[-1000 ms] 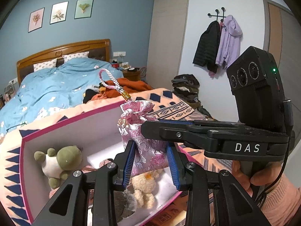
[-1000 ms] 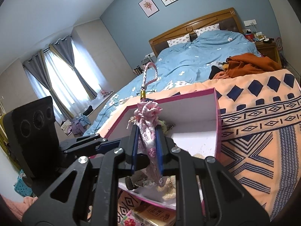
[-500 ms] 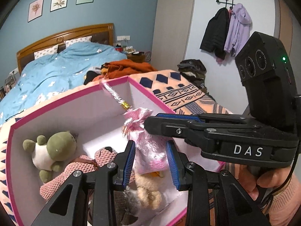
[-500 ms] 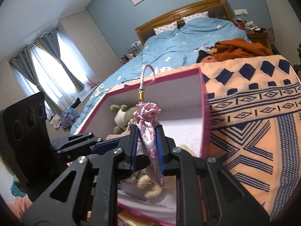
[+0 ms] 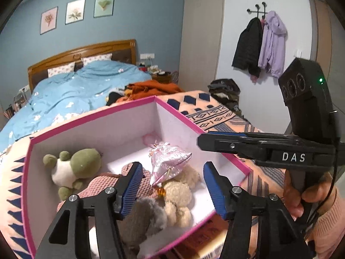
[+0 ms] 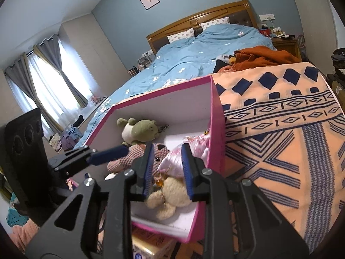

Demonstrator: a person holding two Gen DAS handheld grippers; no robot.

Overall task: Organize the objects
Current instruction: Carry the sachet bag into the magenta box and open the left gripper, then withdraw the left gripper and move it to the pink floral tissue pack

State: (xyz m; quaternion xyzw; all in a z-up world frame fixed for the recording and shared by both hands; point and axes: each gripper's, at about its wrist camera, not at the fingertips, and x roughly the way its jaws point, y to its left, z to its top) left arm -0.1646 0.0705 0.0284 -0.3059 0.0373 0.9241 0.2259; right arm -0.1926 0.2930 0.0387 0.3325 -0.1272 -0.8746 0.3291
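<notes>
A pink satin pouch lies loose on the plush toys inside the pink-rimmed white box. My left gripper hangs just over the box with its jaws opening, and the pouch is past its blue pads, untouched. My right gripper is also opening. The pouch shows in the gap, but the pads do not press it. In the left wrist view the right gripper reaches in from the right, clear of the pouch.
The box also holds a green frog plush, a pink knitted bear, a beige bear and a grey furry toy. It rests on an orange patterned blanket. A blue bed lies behind it.
Both grippers were shut on the pouch above the box. They sank toward the box and spread their jaws, and the pouch dropped onto the toys.
</notes>
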